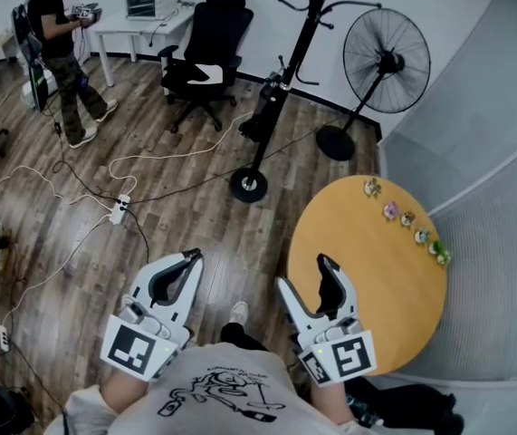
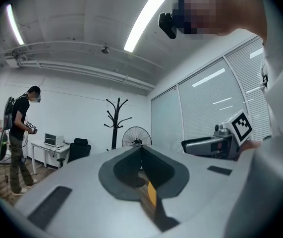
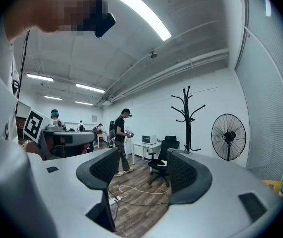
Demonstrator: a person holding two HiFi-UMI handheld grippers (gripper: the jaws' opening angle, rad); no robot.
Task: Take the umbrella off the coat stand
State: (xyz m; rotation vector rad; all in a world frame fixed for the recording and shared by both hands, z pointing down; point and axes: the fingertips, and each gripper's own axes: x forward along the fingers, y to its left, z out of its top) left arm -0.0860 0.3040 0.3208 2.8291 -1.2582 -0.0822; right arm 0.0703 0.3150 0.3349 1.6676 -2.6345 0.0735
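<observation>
left gripper point(image 1: 190, 256), 7 o'clock, jaws together, empty. one dark umbrella point(image 1: 265, 111), hard to make out, hangs against the one coat stand point(image 1: 287, 75) at 12 o'clock, its top cut off. right gripper point(image 1: 303, 273), 5 o'clock, jaws wide, empty.

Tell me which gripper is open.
The right gripper: its jaws stand apart, with floor showing between them and nothing held. The left gripper has its jaws meeting at the tips, also empty.

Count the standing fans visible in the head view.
1. The pedestal fan stands on the wood floor at upper right, right of the coat stand, beyond the round table. Others may be outside the frame.
</observation>
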